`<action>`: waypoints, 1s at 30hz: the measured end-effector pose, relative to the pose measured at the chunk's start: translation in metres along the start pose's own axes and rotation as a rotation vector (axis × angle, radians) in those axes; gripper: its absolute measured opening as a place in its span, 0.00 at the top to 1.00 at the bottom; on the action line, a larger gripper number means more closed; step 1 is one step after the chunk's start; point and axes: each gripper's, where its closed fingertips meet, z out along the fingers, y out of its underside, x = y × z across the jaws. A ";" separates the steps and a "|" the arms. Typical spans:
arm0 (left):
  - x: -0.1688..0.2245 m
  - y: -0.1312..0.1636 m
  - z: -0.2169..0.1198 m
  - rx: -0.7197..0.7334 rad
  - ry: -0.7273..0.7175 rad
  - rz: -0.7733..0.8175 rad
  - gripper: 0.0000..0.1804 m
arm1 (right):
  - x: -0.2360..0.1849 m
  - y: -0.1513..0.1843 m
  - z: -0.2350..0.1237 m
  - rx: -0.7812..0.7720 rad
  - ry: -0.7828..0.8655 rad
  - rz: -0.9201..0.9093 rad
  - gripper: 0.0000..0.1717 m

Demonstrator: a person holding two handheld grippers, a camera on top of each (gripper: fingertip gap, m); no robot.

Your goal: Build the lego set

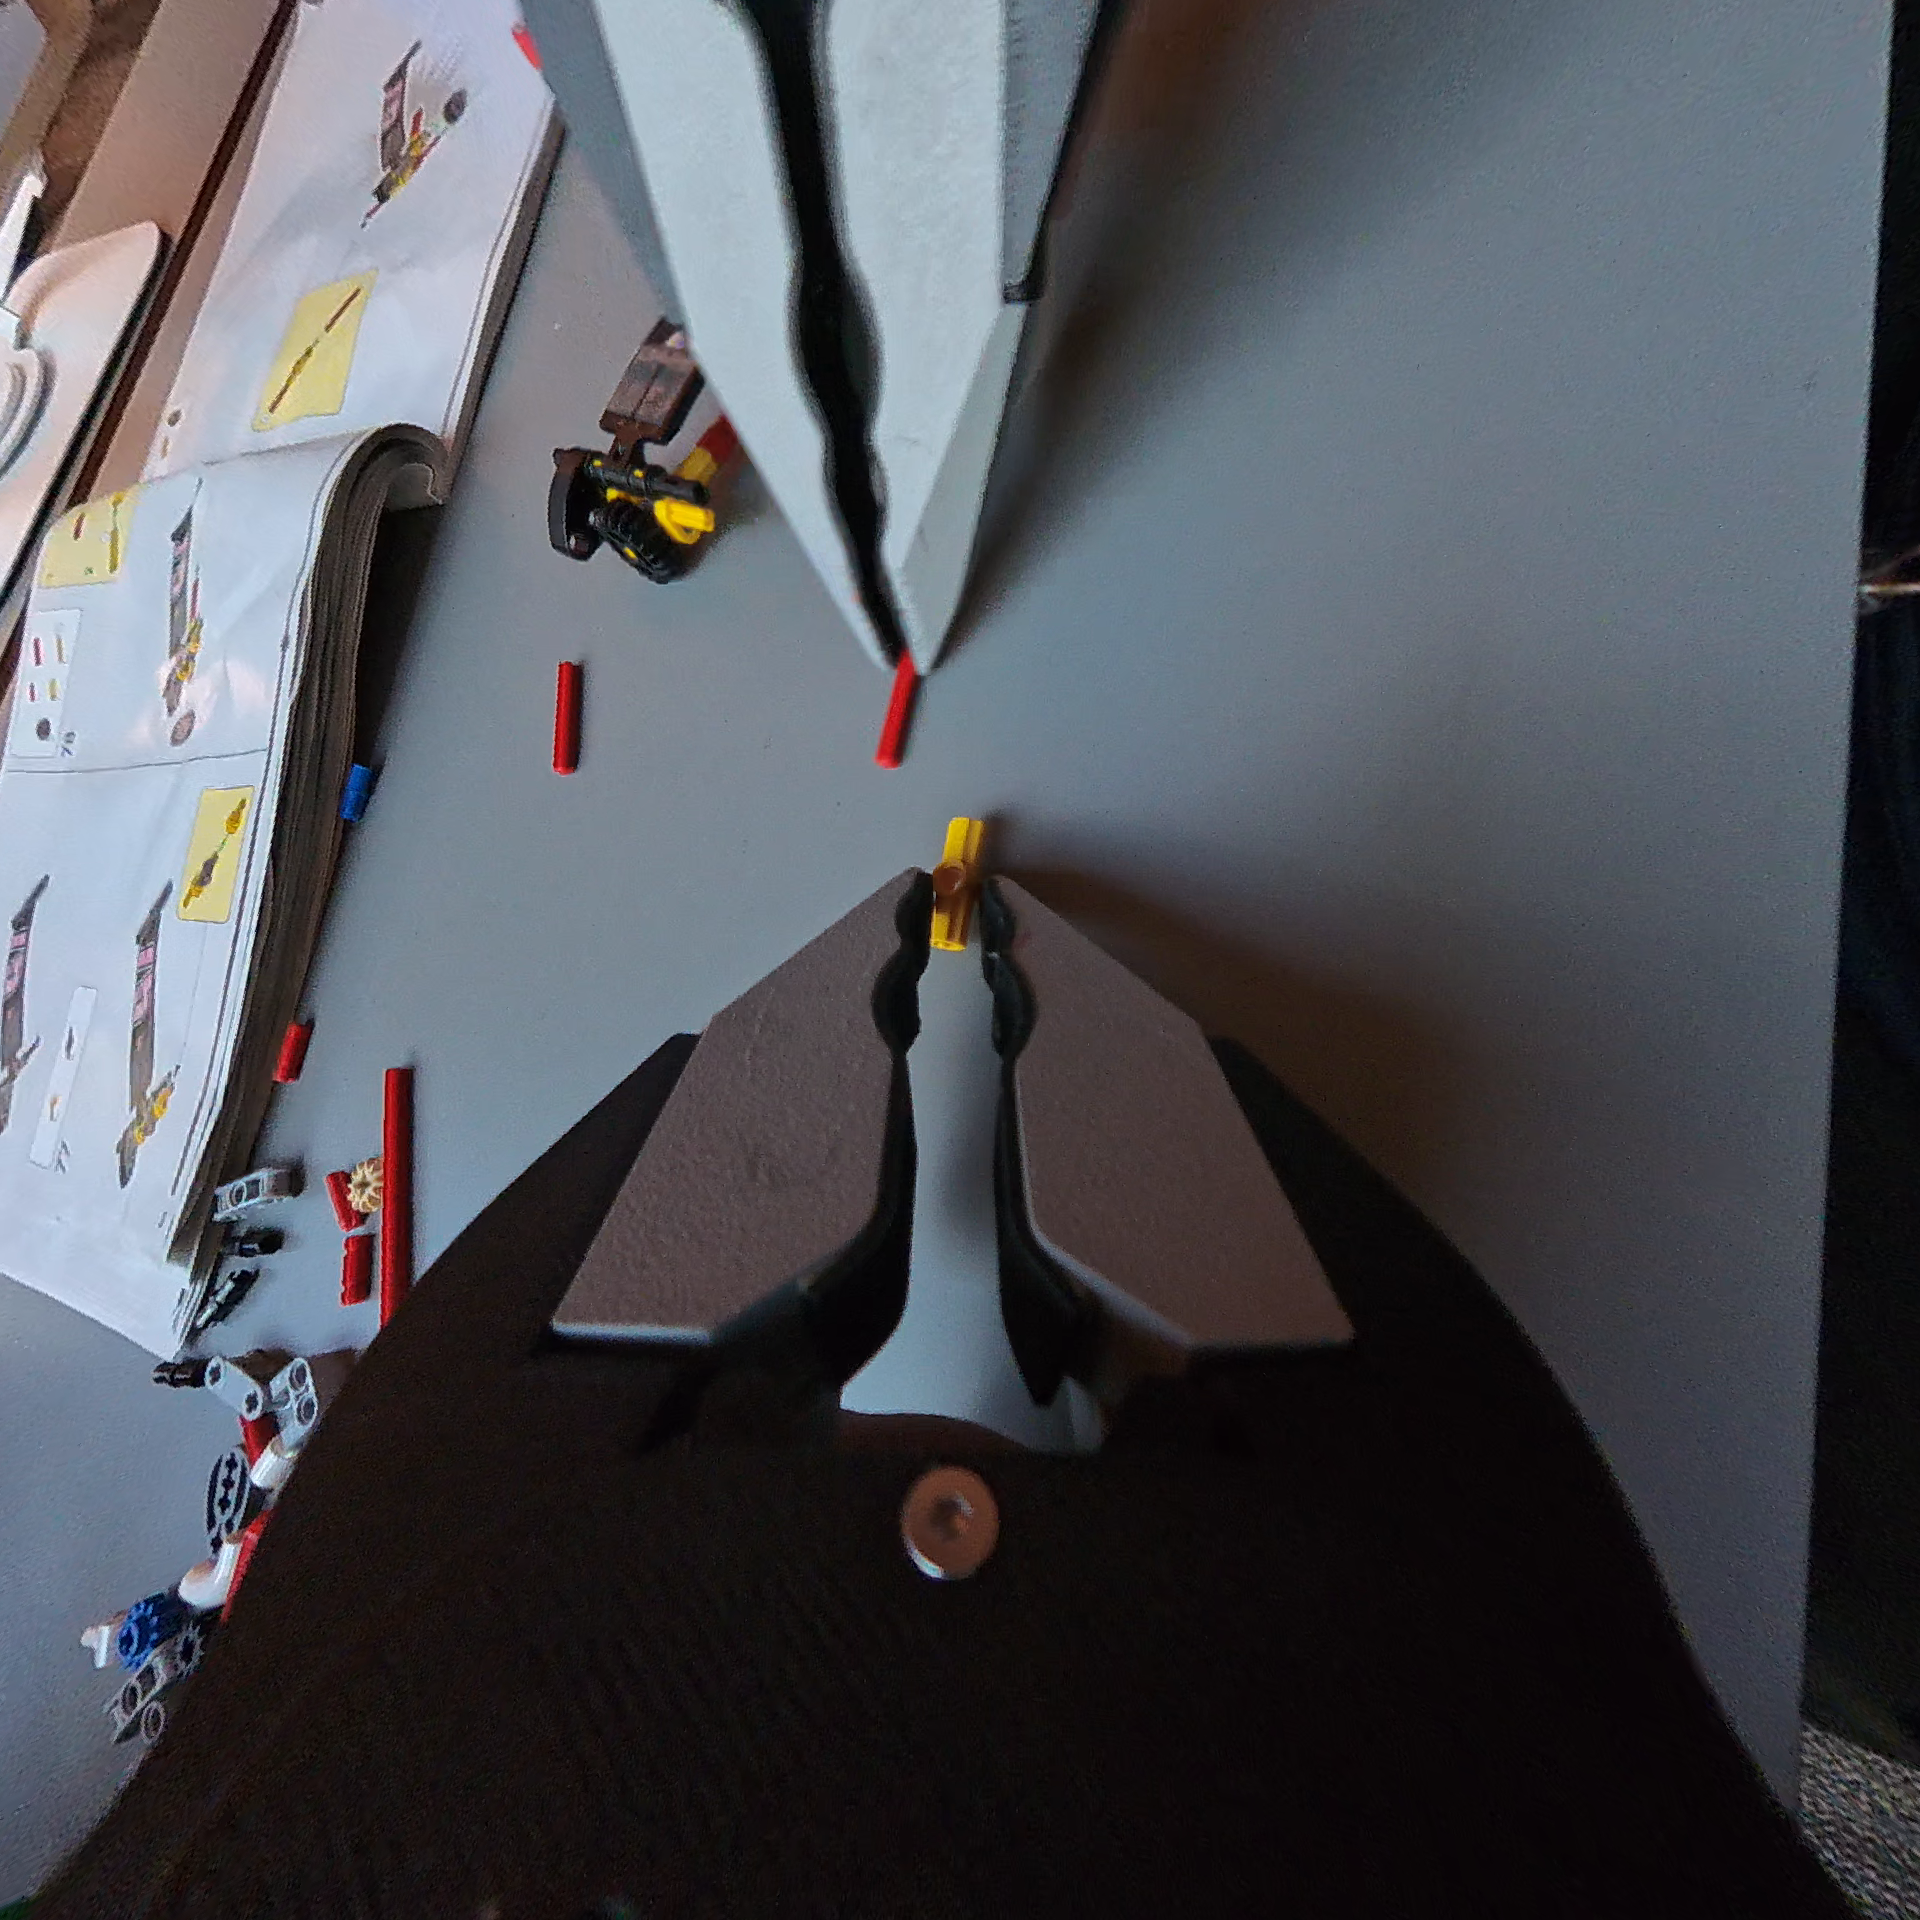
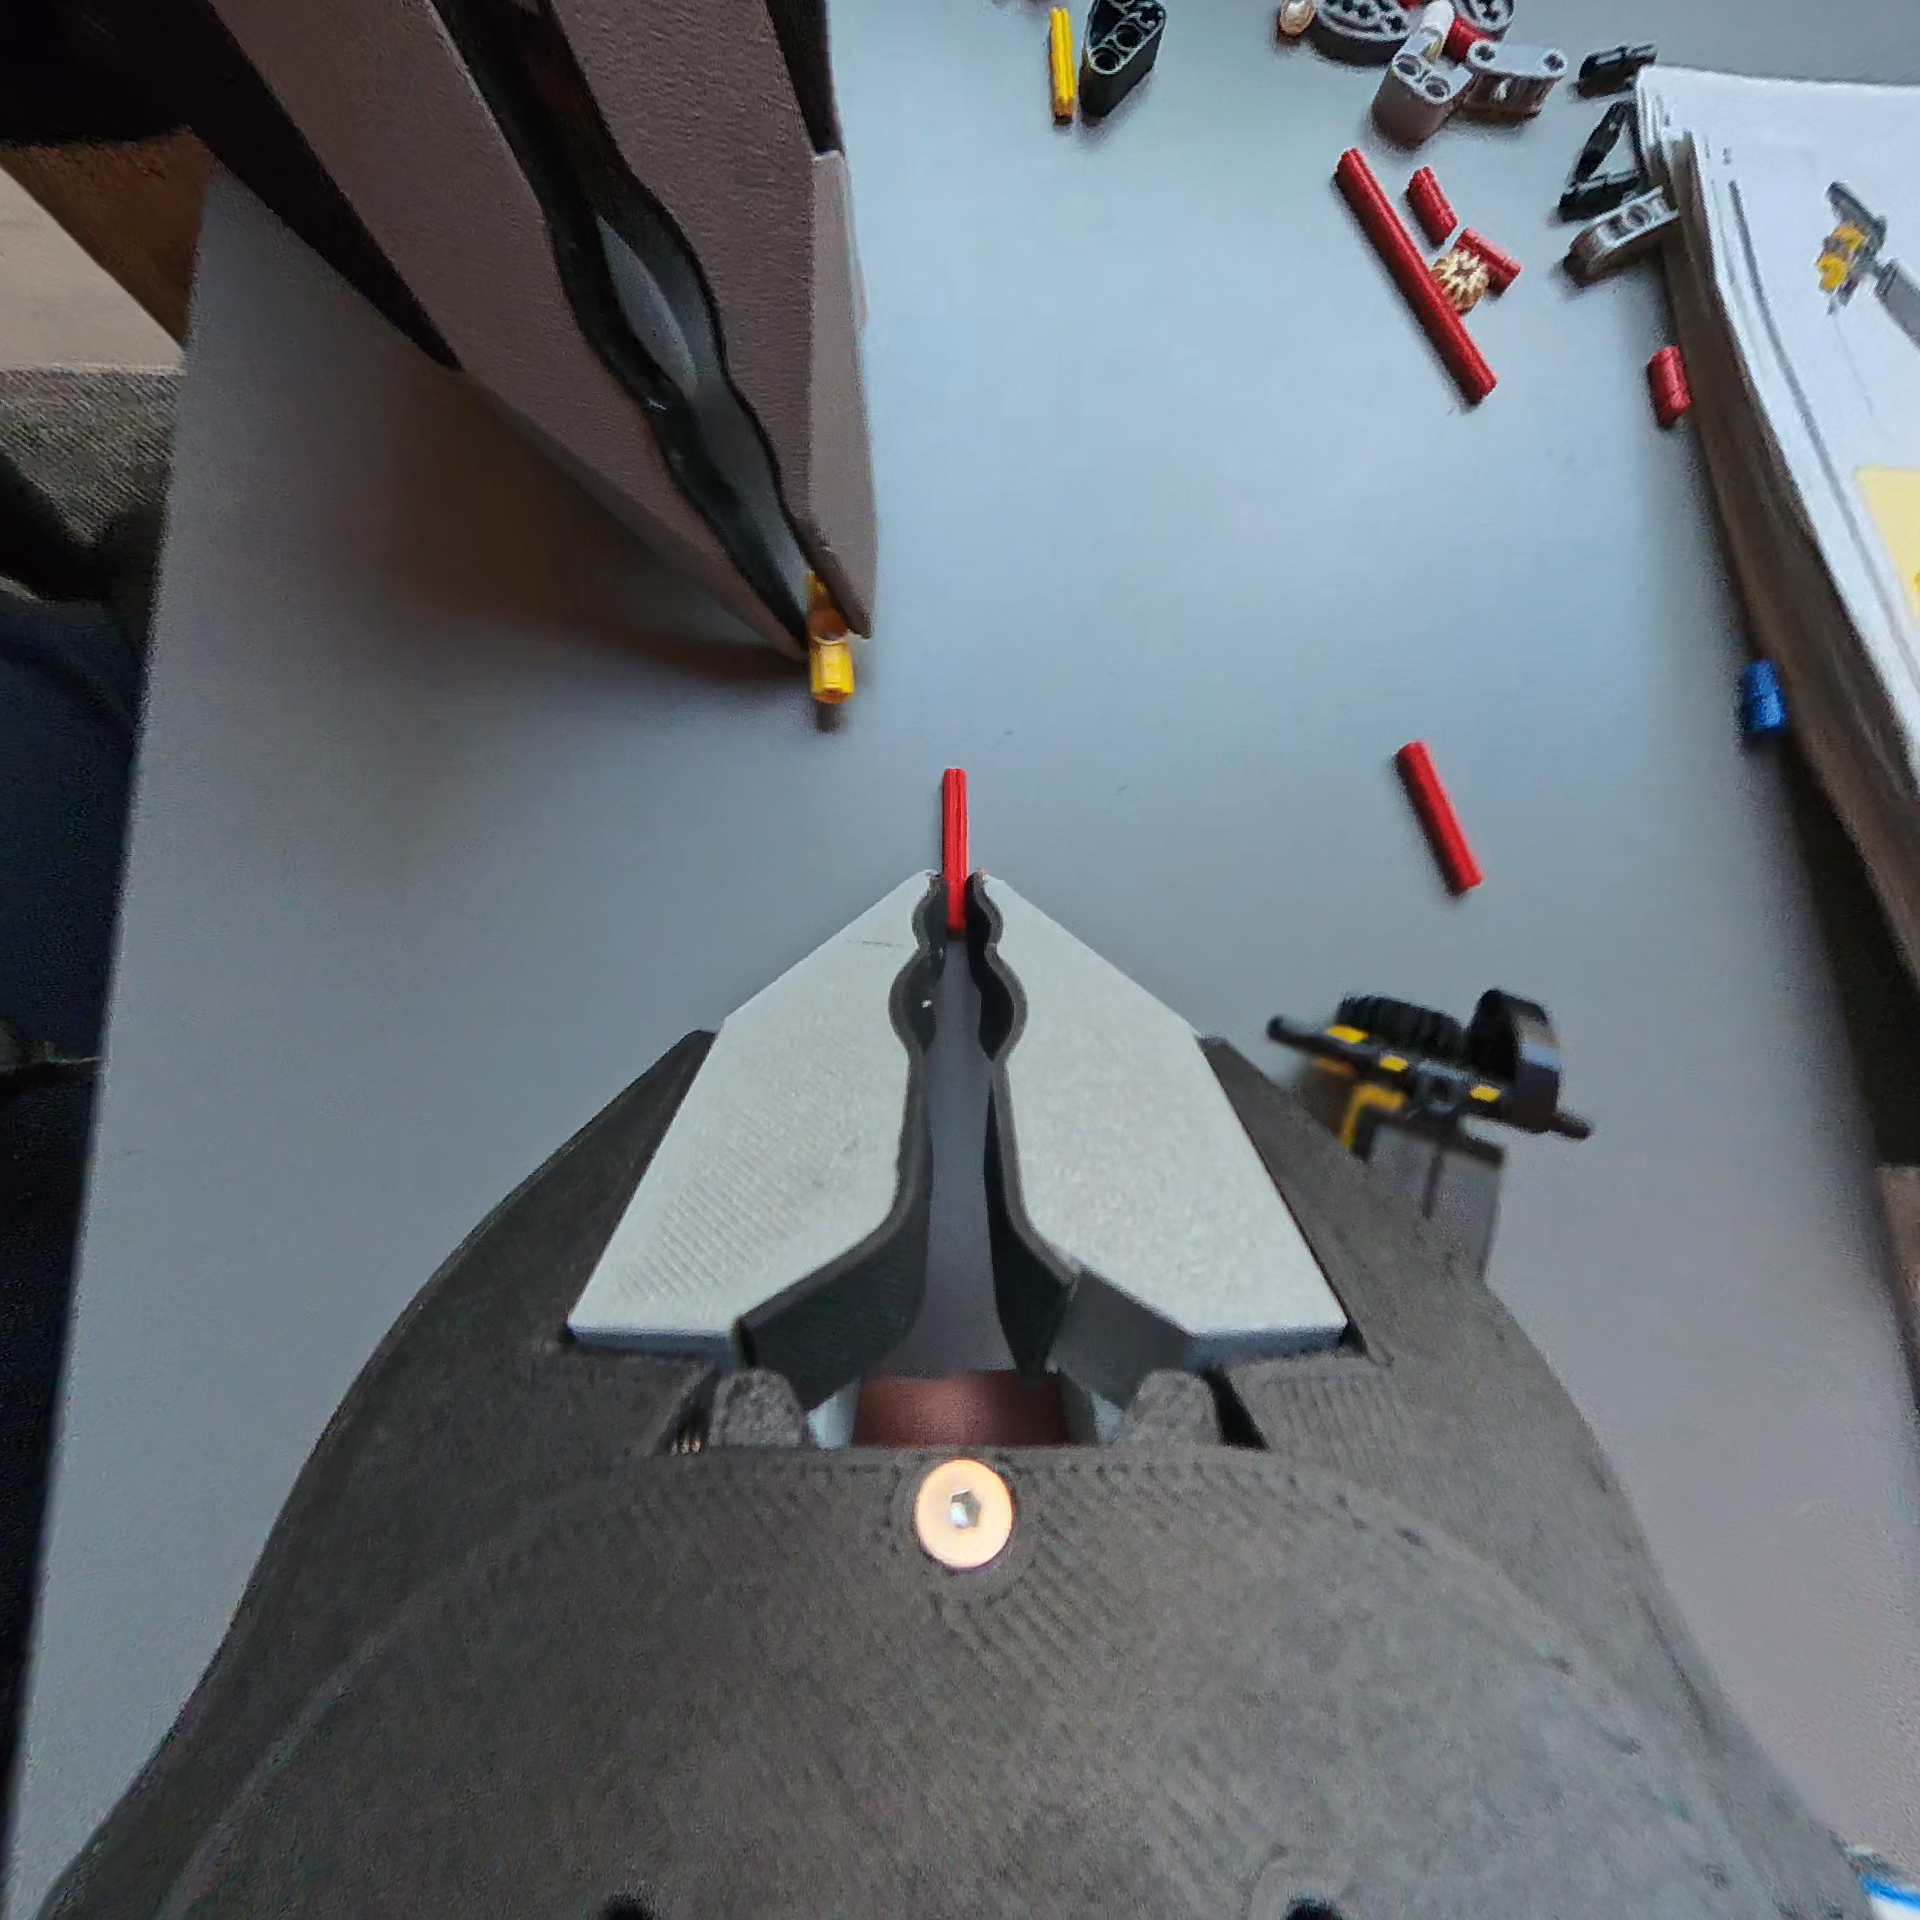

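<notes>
My left gripper (image 1: 957, 881) is shut on a small yellow connector piece (image 1: 956, 906) with an orange pin through it; the piece sticks out past the tips above the grey table (image 1: 1351, 623). It also shows in the right wrist view (image 2: 829, 665), at the brown fingers' tips. My right gripper (image 2: 954, 881) is shut on a thin red axle (image 2: 954, 831) that points forward out of the tips. In the left wrist view the same axle (image 1: 898, 717) hangs from the grey fingers' tips, its free end aimed toward the yellow piece. The two pieces stand a short way apart.
An open instruction booklet (image 1: 156, 831) lies at the left. Loose parts lie near it: a short red axle (image 1: 567, 717), a long red axle (image 1: 395, 1184), a blue bush (image 1: 357, 792), grey and black connectors (image 1: 260, 1382). A black and yellow assembly (image 1: 634, 499) sits behind my right gripper. The table's edge (image 1: 1860, 831) runs at the right. There is about 5 cm between the tips of the two grippers.
</notes>
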 end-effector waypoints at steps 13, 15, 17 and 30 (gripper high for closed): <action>0.007 -0.019 0.016 0.010 -0.052 0.093 0.96 | -0.025 0.008 -0.013 0.043 0.038 0.044 1.00; 0.007 -0.019 0.016 0.010 -0.057 0.099 0.96 | -0.025 0.010 -0.012 0.052 0.058 0.026 0.99; 0.007 -0.019 0.015 0.009 -0.075 0.116 0.96 | -0.027 0.010 -0.012 0.073 0.059 0.027 1.00; 0.035 -0.029 -0.007 0.003 0.022 0.117 0.78 | -0.034 0.013 -0.016 0.095 0.072 -0.054 1.00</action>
